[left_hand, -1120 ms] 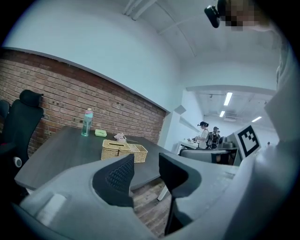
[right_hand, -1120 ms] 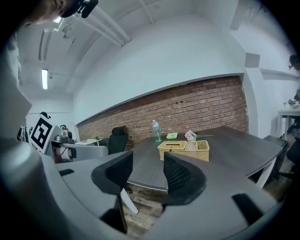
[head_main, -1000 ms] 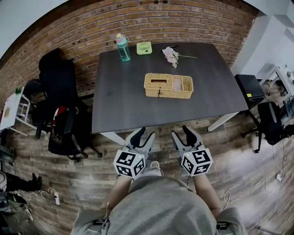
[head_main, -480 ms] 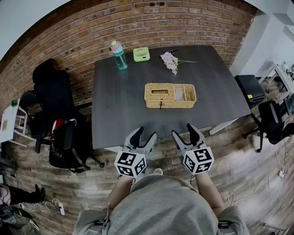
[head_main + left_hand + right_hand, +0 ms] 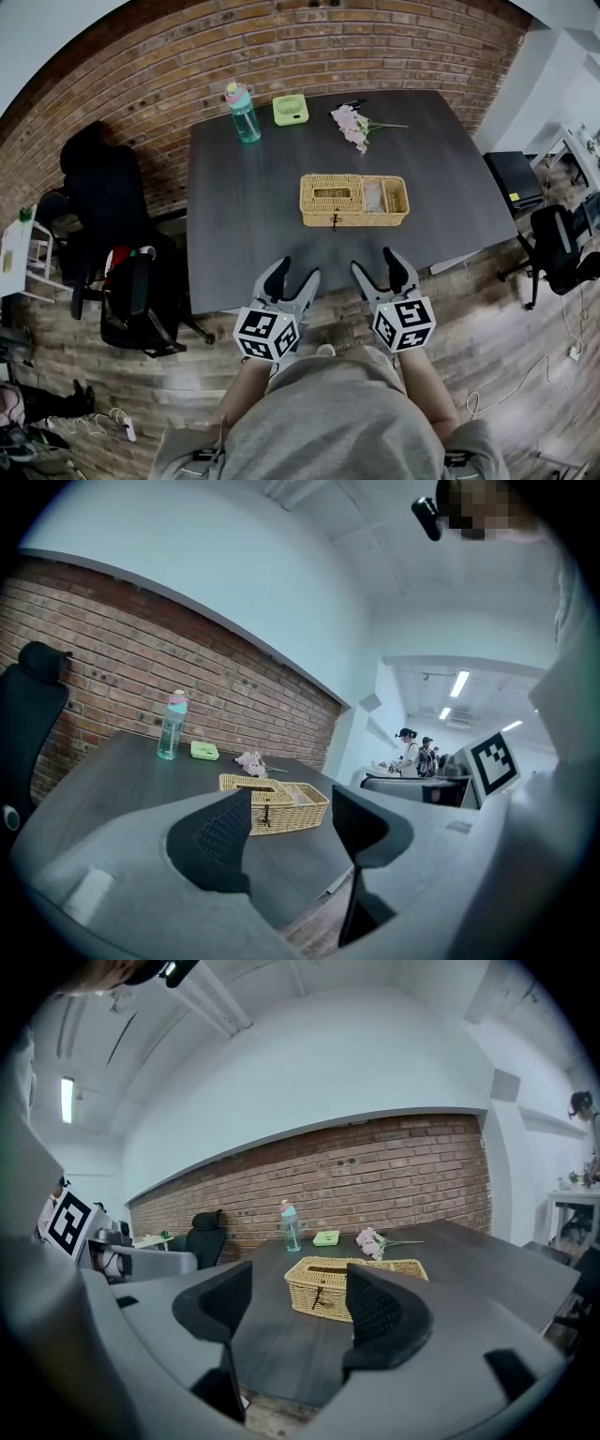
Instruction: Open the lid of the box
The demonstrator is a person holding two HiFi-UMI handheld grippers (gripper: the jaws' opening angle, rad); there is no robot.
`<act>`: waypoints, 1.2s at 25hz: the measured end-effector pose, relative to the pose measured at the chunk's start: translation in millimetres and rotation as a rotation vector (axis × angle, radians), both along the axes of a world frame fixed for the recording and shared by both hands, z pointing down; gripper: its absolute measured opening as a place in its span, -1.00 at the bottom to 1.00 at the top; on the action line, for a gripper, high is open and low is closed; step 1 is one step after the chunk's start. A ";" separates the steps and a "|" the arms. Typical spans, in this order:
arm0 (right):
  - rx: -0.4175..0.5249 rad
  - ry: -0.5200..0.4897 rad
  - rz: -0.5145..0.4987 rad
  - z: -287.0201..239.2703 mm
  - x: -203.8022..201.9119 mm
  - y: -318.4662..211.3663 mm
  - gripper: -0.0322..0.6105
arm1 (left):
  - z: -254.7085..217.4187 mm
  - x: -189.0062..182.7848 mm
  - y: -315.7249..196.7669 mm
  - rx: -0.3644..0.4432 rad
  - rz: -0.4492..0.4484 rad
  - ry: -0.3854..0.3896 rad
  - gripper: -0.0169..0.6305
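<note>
The wicker box (image 5: 354, 200) sits near the middle of the dark table (image 5: 234, 244), and it serves here as the reference for everything else. Its long axis runs left to right, parallel to the table's near edge. The long side with a small dark clasp (image 5: 335, 220) faces the person. The lid (image 5: 330, 192) covers the box's left half and lies flat and shut, while the right half shows 2 open compartments. With the clasp on the near side, the hinge is probably on the far side, so the lid should swing up and away. The left hand-held gripper (image 5: 296, 272) and the right hand-held gripper (image 5: 377, 262) hang side by side on the near side of the box, well apart from it and about over the table's edge. Both point toward the clasp side. The jaws of both have just been opening and now stand wide, with nothing between them. This looks like preparation for the reach, which has not begun. Beyond the box, by the brick wall, stand a bottle (image 5: 242, 112), a green case (image 5: 291, 110) and some flowers (image 5: 352, 125), all clear of the lid's swing.
</note>
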State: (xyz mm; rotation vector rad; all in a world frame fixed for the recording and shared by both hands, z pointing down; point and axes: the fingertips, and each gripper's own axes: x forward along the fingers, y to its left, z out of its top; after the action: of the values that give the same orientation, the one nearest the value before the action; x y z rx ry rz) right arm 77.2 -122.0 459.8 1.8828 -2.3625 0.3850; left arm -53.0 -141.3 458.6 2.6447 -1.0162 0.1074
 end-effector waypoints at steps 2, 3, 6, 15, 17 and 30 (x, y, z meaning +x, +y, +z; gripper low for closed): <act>-0.003 0.014 0.002 2.9 -1.1 -5.1 0.03 | 2.0 -2.3 -2.0 -0.004 -0.006 -0.002 -0.15; -0.005 0.019 0.003 4.6 -1.4 -7.8 0.03 | 3.1 -3.4 -2.7 -0.007 -0.010 -0.002 -0.15; -0.017 0.044 0.001 11.5 -1.5 -17.7 0.03 | 6.5 -7.7 -6.3 -0.017 -0.029 -0.001 -0.15; -0.061 0.065 -0.049 45.1 -7.6 -61.3 0.02 | 20.8 -25.2 -23.5 -0.029 -0.115 0.005 -0.15; -0.070 0.068 -0.064 53.1 -9.3 -72.3 0.02 | 23.7 -27.3 -30.2 -0.034 -0.132 0.004 -0.15; -0.144 0.105 -0.145 103.6 -18.8 -125.7 0.02 | 35.1 -23.0 -69.4 -0.060 -0.186 -0.002 -0.15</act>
State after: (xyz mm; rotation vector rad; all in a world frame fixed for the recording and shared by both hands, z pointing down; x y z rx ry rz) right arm 58.4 -247.7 563.3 1.6185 -2.3174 0.4192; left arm -76.0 -210.7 493.6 2.4828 -1.2340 0.0972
